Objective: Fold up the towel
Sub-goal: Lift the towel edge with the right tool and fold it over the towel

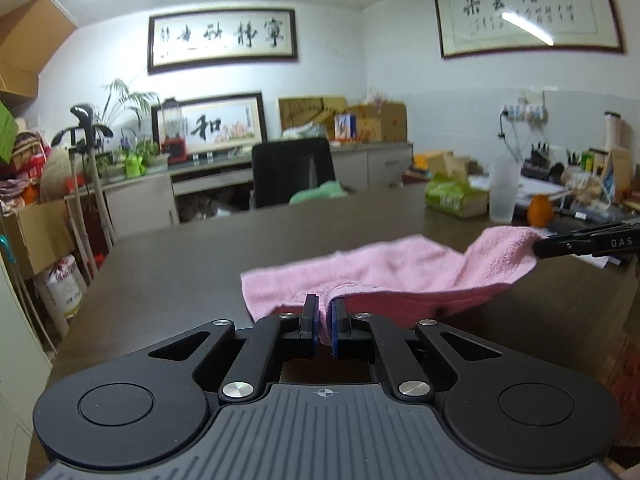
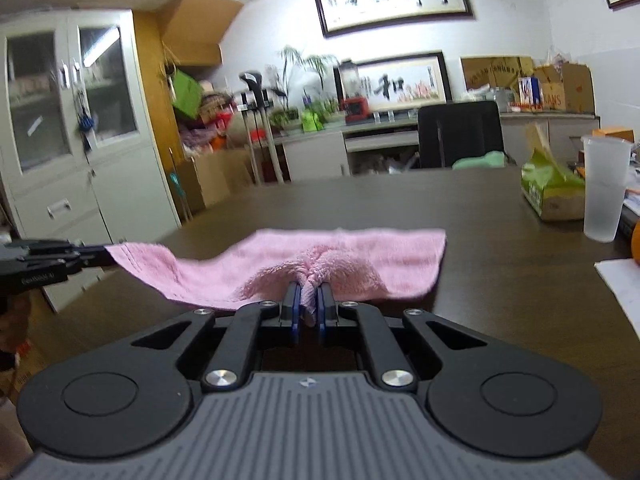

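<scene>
A pink towel (image 1: 384, 268) lies on the dark brown table (image 1: 180, 272), its near edge lifted at both corners. My left gripper (image 1: 325, 312) is shut on the towel's near left corner. My right gripper (image 2: 309, 300) is shut on the near right corner, with cloth bunched between its pads. The towel (image 2: 352, 252) sags between the two grips and its far edge rests flat on the table (image 2: 500, 280). The right gripper also shows at the right edge of the left wrist view (image 1: 538, 246). The left gripper also shows at the left edge of the right wrist view (image 2: 108, 254).
A frosted plastic cup (image 2: 602, 188), a green tissue pack (image 2: 550, 192), an orange (image 1: 540, 210) and papers stand on the table's right side. A black chair (image 1: 292, 170) with a green cloth (image 1: 318, 194) is behind the far edge. Cabinets and boxes stand left.
</scene>
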A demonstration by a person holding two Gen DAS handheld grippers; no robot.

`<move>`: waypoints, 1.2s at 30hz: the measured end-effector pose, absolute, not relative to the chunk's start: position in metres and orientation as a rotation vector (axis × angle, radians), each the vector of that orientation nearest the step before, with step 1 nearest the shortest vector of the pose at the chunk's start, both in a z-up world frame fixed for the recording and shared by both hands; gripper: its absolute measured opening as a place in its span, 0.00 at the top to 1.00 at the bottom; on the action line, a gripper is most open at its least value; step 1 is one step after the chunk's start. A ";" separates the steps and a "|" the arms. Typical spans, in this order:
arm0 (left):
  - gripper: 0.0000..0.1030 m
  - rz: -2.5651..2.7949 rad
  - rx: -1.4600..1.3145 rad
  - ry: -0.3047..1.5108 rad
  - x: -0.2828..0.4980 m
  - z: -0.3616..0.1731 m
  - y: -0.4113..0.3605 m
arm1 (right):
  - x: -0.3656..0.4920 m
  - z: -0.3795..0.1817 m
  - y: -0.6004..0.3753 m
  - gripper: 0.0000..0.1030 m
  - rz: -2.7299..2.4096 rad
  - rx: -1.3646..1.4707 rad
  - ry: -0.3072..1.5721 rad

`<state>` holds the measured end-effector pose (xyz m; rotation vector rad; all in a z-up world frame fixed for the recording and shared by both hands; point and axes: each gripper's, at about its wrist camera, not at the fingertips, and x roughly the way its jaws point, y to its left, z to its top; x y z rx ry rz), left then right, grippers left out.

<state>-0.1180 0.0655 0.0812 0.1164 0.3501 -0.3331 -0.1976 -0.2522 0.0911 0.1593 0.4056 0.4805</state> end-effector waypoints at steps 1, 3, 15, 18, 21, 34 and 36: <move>0.95 -0.327 0.104 0.342 -0.116 0.085 0.065 | -0.197 0.094 -0.254 0.92 0.483 0.166 0.400; 0.95 -0.319 0.091 0.341 -0.110 0.087 0.065 | -0.192 0.101 -0.257 0.92 0.487 0.187 0.386; 0.95 -0.185 0.044 0.473 0.025 0.071 0.066 | -0.073 0.097 -0.243 0.91 0.377 0.253 0.449; 0.95 -0.175 0.036 0.520 0.058 0.059 0.066 | -0.048 0.086 -0.240 0.91 0.329 0.262 0.476; 0.94 -0.177 0.052 0.565 0.082 0.044 0.062 | -0.027 0.073 -0.240 0.91 0.302 0.292 0.508; 0.88 -0.141 0.011 0.606 0.094 0.030 0.076 | -0.004 0.048 -0.238 0.69 0.227 0.299 0.535; 0.85 -0.130 0.016 0.585 0.090 0.034 0.079 | -0.006 0.045 -0.241 0.68 0.225 0.300 0.538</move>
